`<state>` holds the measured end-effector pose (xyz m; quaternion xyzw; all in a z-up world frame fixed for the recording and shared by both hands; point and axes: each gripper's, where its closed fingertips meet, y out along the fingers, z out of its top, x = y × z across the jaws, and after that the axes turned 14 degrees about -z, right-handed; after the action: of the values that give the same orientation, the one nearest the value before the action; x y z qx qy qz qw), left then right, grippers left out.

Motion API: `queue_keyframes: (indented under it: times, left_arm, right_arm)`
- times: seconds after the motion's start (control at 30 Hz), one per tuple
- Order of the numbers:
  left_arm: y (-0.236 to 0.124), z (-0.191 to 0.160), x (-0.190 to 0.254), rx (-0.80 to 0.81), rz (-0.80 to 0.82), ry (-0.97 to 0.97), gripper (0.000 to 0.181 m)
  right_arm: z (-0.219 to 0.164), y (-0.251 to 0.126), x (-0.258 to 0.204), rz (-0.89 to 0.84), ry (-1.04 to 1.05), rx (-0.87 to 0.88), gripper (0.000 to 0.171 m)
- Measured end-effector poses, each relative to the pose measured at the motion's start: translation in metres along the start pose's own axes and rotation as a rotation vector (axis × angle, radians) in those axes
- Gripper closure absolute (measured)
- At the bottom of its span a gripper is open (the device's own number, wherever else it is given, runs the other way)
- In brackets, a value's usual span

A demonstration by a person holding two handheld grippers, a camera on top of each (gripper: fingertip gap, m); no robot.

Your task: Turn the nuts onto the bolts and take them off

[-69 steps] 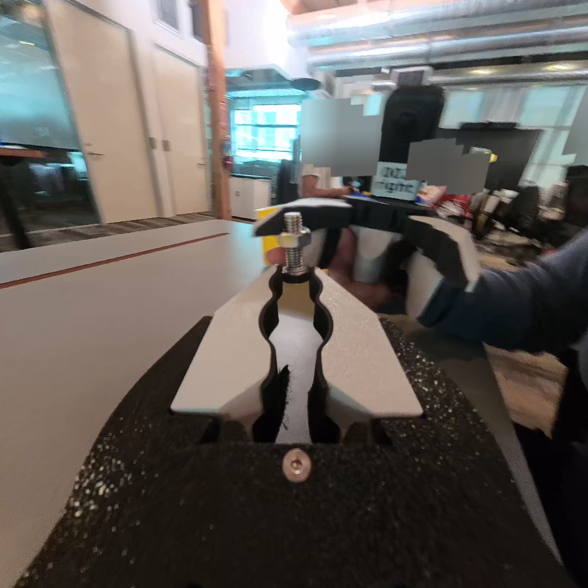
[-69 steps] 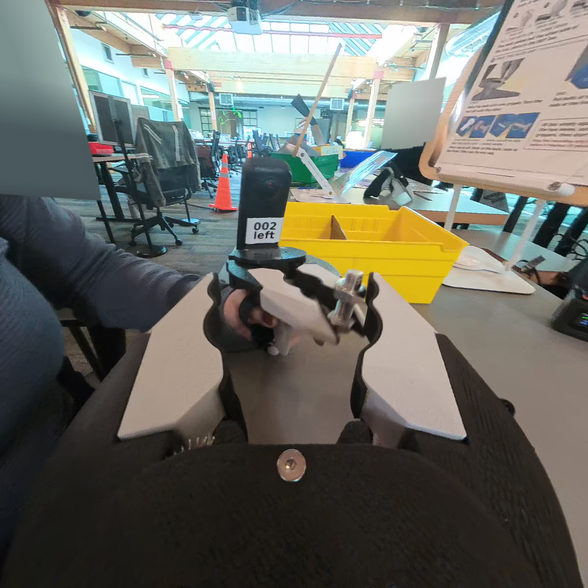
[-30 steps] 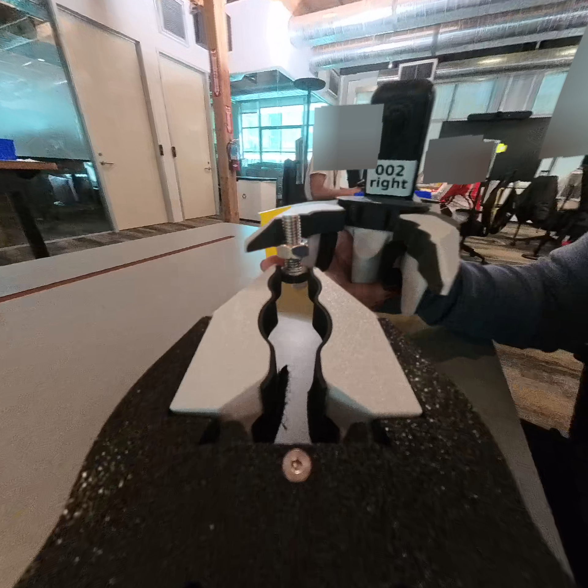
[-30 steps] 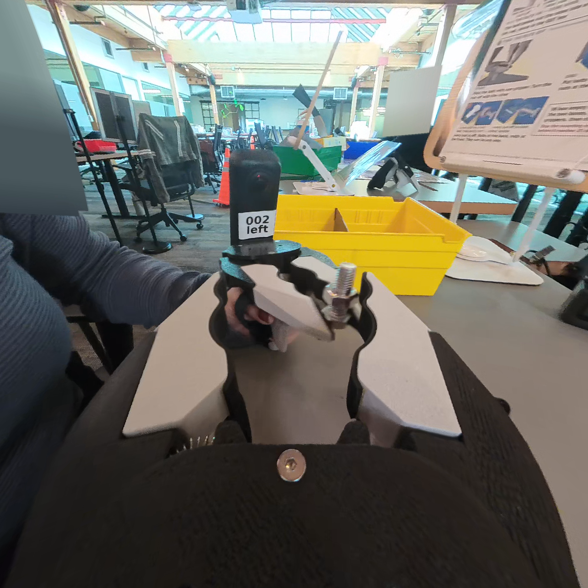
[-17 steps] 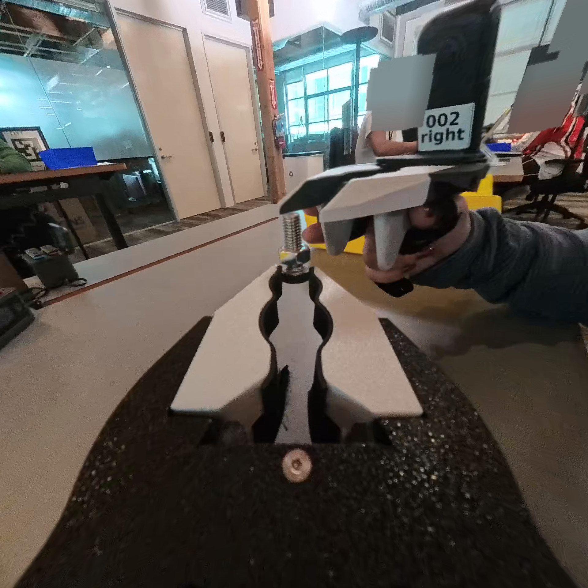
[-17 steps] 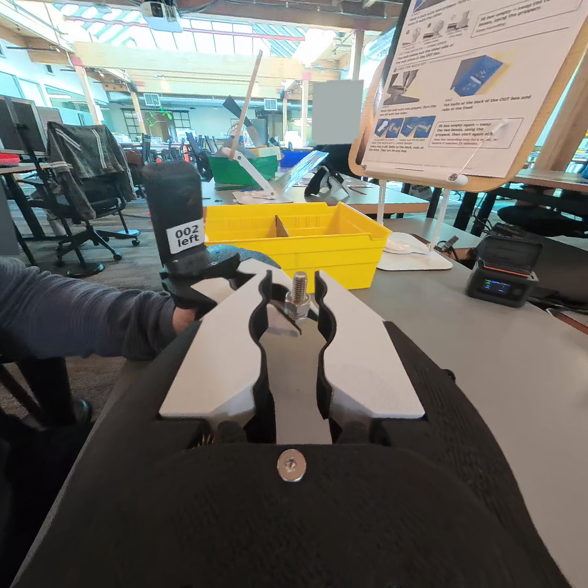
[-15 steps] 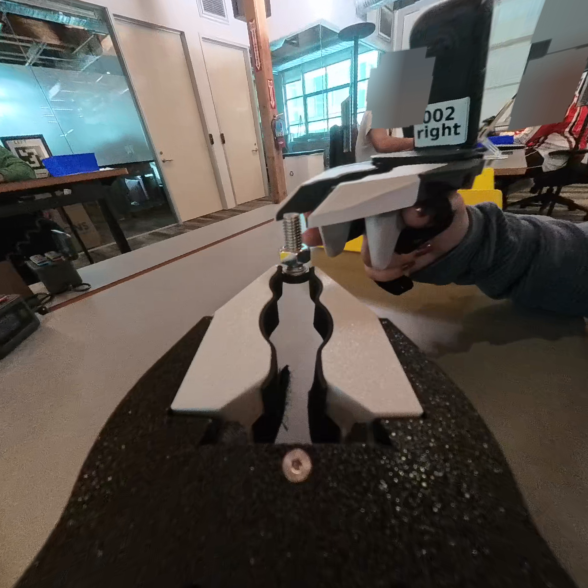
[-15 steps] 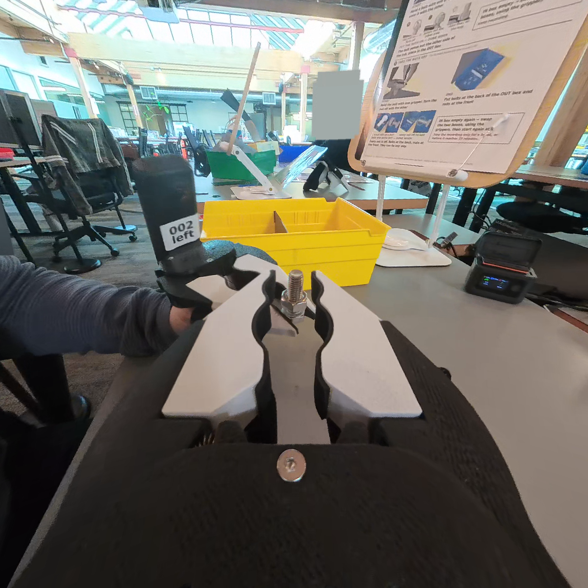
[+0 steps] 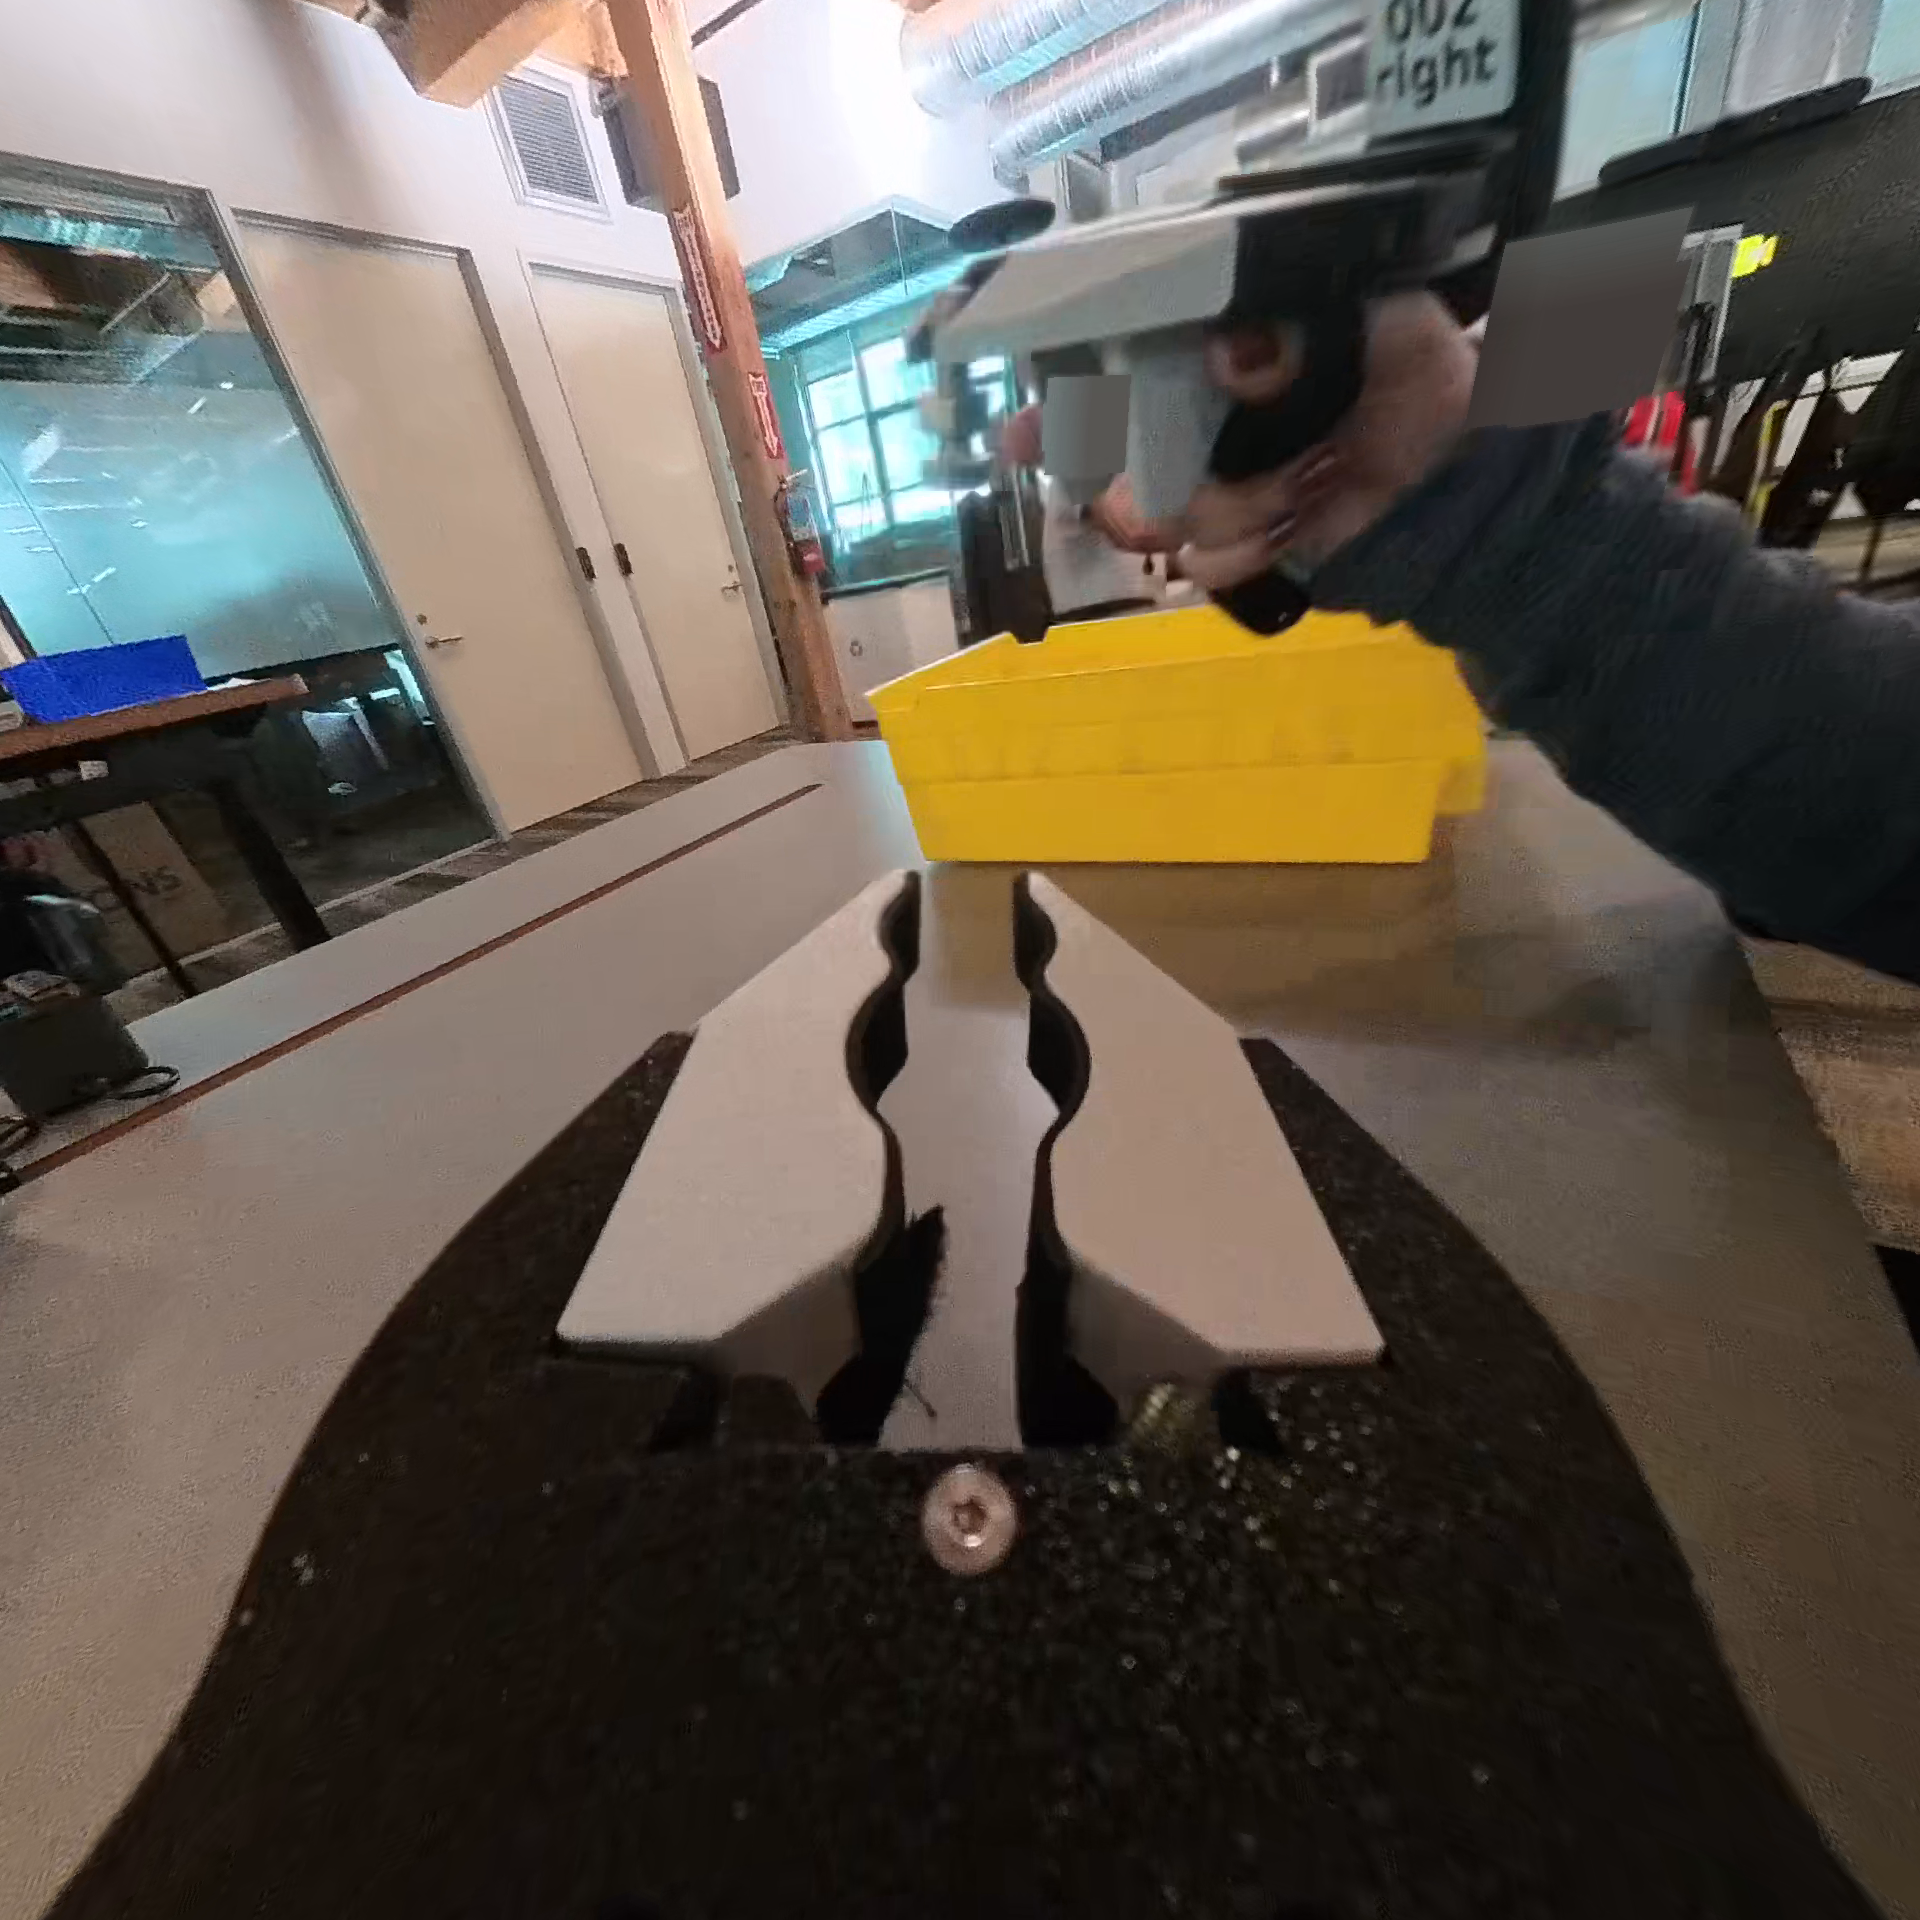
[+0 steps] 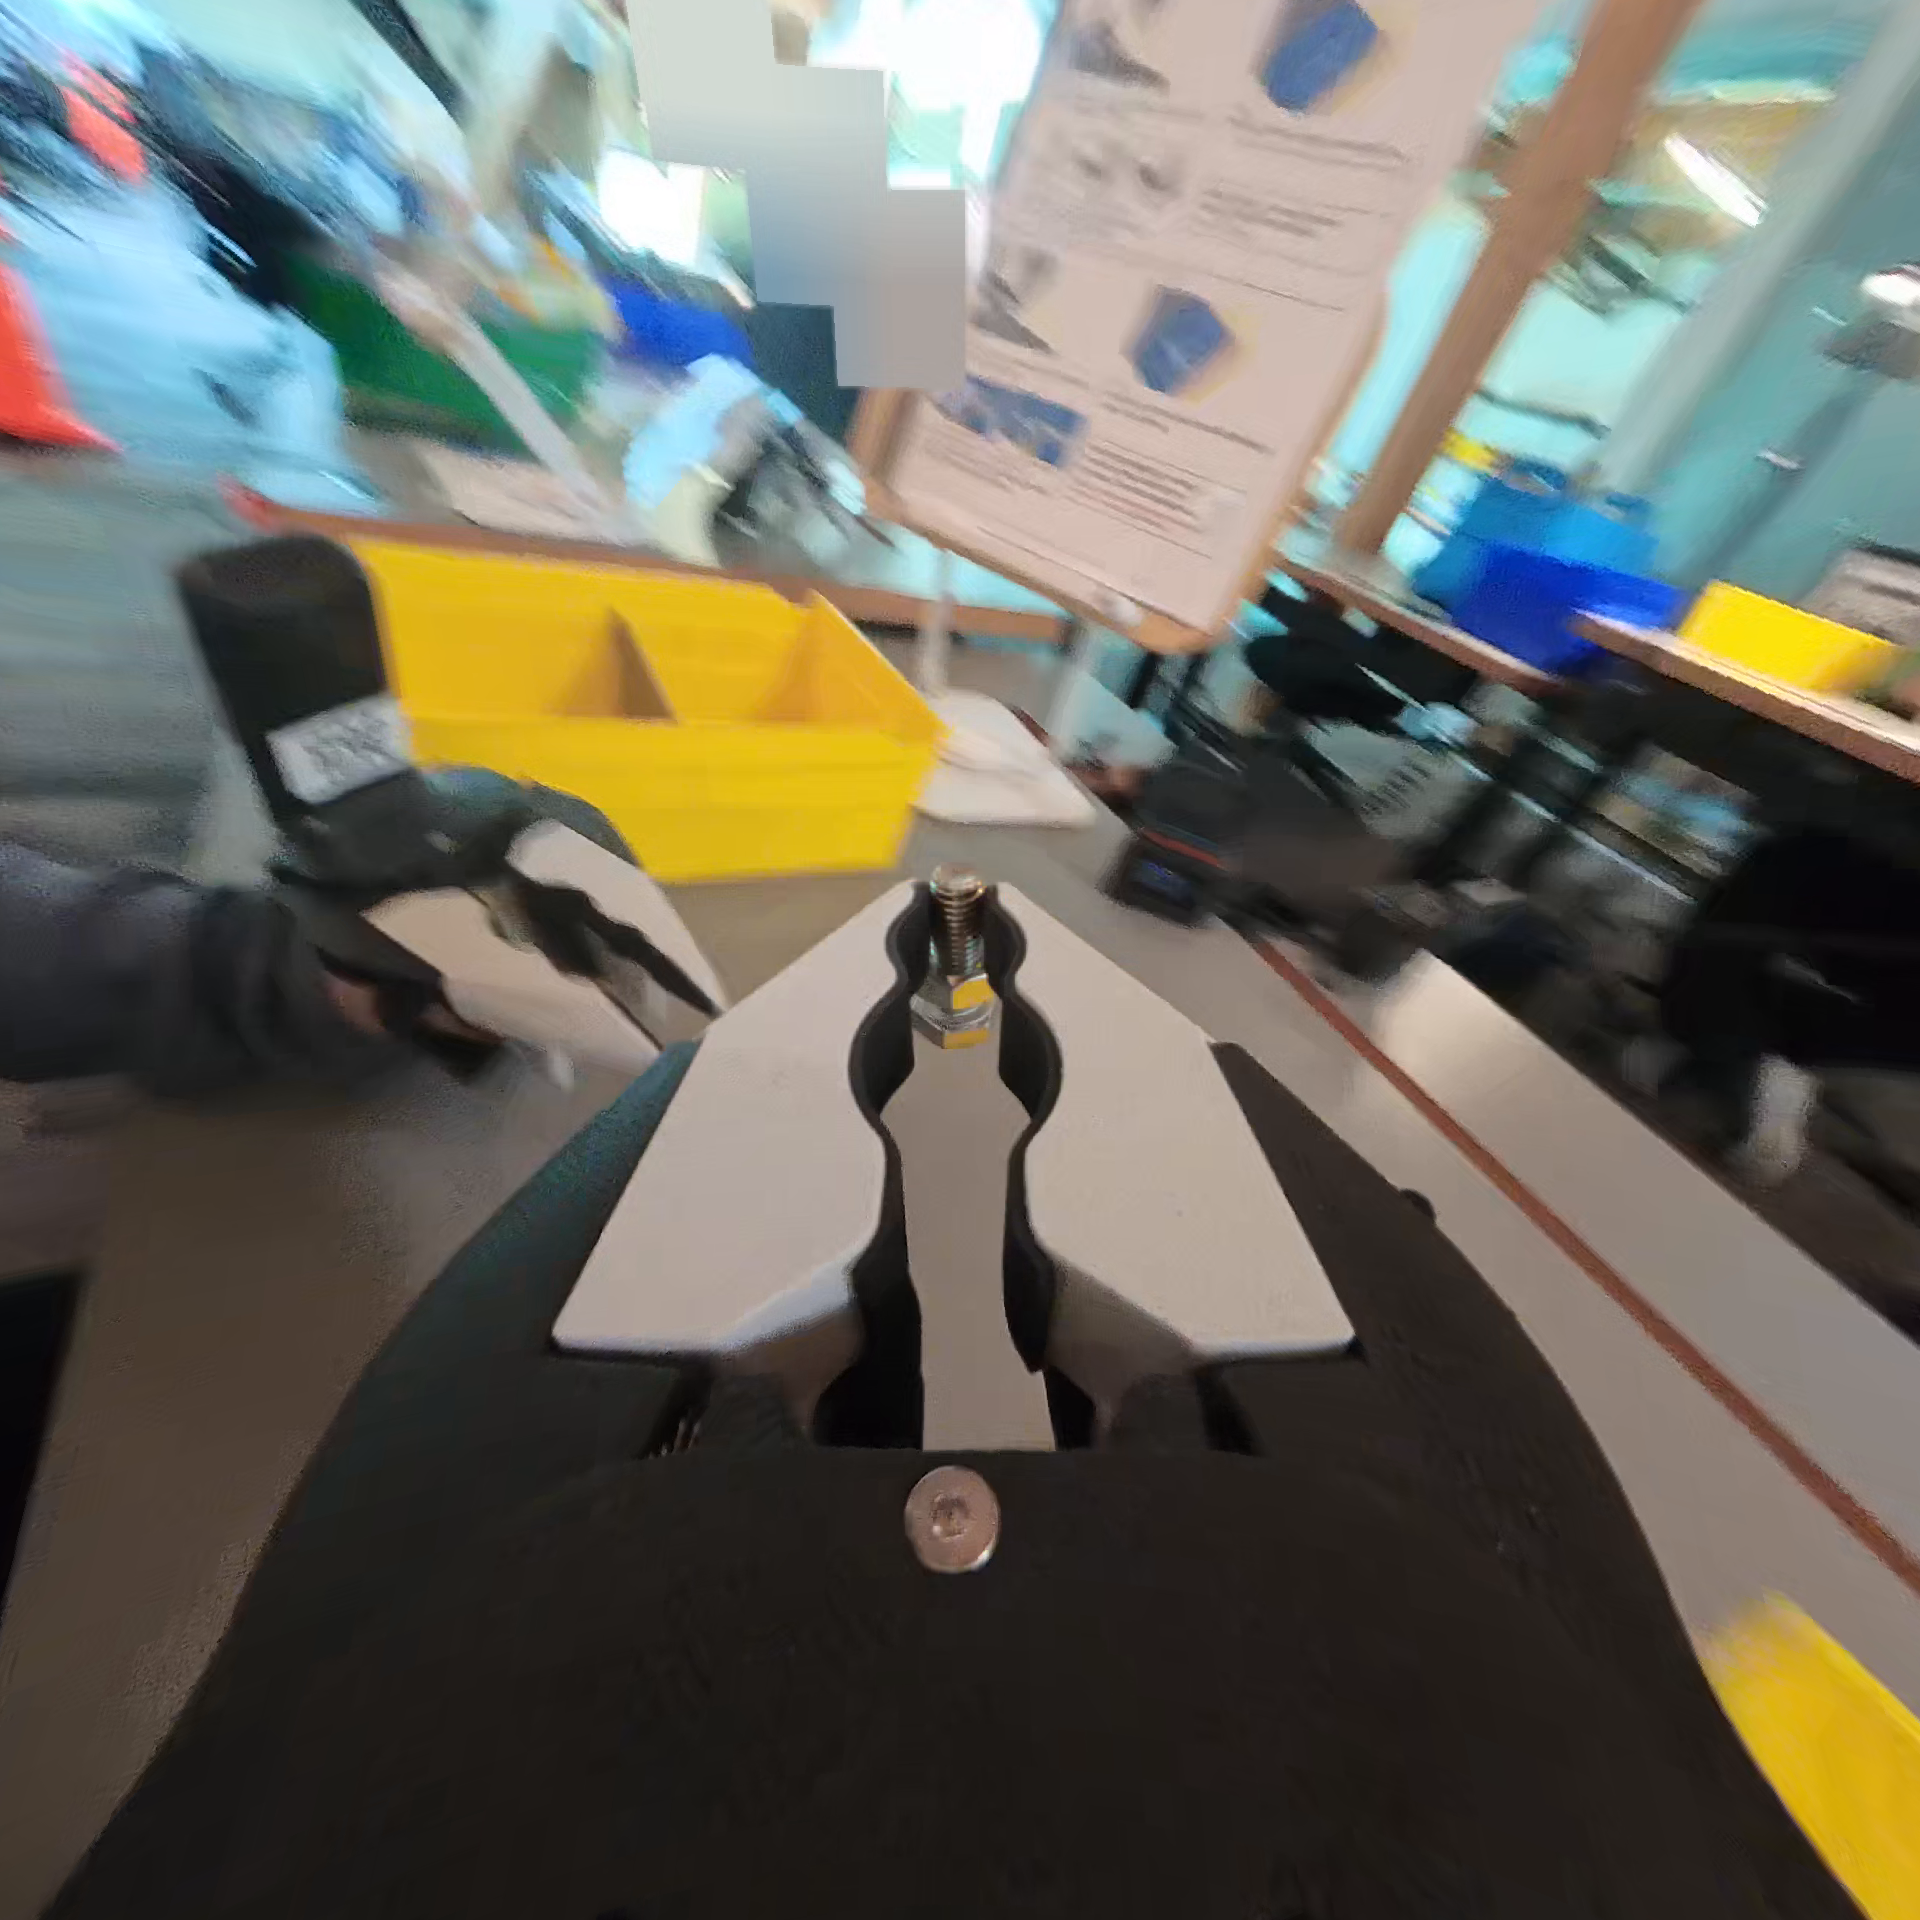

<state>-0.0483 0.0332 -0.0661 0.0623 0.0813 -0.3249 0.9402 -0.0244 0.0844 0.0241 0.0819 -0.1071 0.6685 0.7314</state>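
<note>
In the right wrist view, my right gripper (image 10: pixel 956 894) is shut on a silver bolt (image 10: pixel 958 925). The bolt stands upright between the tips with a hex nut (image 10: pixel 951 1013) on its lower part. In the left wrist view, my left gripper (image 9: pixel 966 888) is empty, its fingers a small gap apart, low over the grey table (image 9: pixel 312 1195). The right gripper (image 9: pixel 997 301) shows blurred at the upper right of that view, held by a hand above the left one. The left gripper (image 10: pixel 665 987) shows at the left of the right wrist view, below and left of the bolt.
A yellow divided bin (image 9: pixel 1174 769) stands on the table ahead; it also shows in the right wrist view (image 10: pixel 665 748). An instruction board on a stand (image 10: pixel 1143 312) and a small black device (image 10: pixel 1164 873) are to the right. Another yellow bin's corner (image 10: pixel 1818 1745) is at the lower right.
The left gripper has let go of the bolt and opened slightly. The right gripper, open a second ago, closed on the bolt and has lifted it up and away from the left gripper.
</note>
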Motion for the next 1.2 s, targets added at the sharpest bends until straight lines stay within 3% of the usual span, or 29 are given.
queue_keyframes:
  times: [0.1,0.2,0.3,0.4,0.53,0.57,0.63,0.73,0.83,0.9,0.97,1.03,1.2]
  left_arm:
    - [-0.007,0.004,-0.009,0.040,0.048,-0.021,0.176]
    - [-0.014,0.003,-0.024,0.048,0.136,-0.052,0.178]
    - [-0.016,0.003,-0.028,0.053,0.157,-0.067,0.180]
    - [-0.015,0.002,-0.028,0.042,0.165,-0.060,0.181]
    - [-0.013,-0.001,-0.026,0.017,0.161,-0.042,0.181]
    - [-0.013,-0.001,-0.026,0.011,0.160,-0.037,0.181]
    - [-0.013,-0.003,-0.026,-0.004,0.166,-0.035,0.180]
    - [-0.013,-0.005,-0.028,-0.018,0.176,-0.044,0.180]
    - [-0.013,-0.006,-0.029,-0.021,0.179,-0.049,0.181]
    - [-0.014,-0.005,-0.029,-0.017,0.184,-0.045,0.181]
    - [-0.015,-0.005,-0.029,-0.017,0.188,-0.041,0.181]
    - [-0.018,-0.004,-0.030,-0.011,0.202,-0.036,0.181]
    - [-0.023,-0.002,-0.033,0.000,0.219,-0.043,0.181]
  right_arm:
    - [-0.015,-0.061,0.079,-0.338,-0.106,-0.285,0.163]
    - [-0.062,-0.145,0.153,-0.667,-0.060,-0.653,0.163]
    - [-0.142,-0.213,0.167,-0.652,0.124,-1.079,0.163]
    - [-0.205,-0.253,0.164,-0.522,0.186,-1.394,0.163]
    - [-0.244,-0.257,0.160,-0.408,0.246,-1.472,0.162]
    - [-0.248,-0.255,0.161,-0.405,0.237,-1.472,0.153]
    - [-0.240,-0.251,0.175,-0.489,0.132,-1.413,0.147]
    - [-0.179,-0.220,0.190,-0.683,0.005,-1.095,0.148]
    - [-0.078,-0.165,0.175,-0.821,-0.035,-0.557,0.153]
    - [-0.014,-0.124,0.136,-0.755,-0.015,-0.168,0.157]
    - [0.031,-0.103,0.115,-0.808,0.049,0.192,0.164]
    - [0.042,-0.081,0.101,-0.836,0.070,0.413,0.168]
    - [-0.038,0.016,0.089,-0.761,0.013,0.309,0.169]
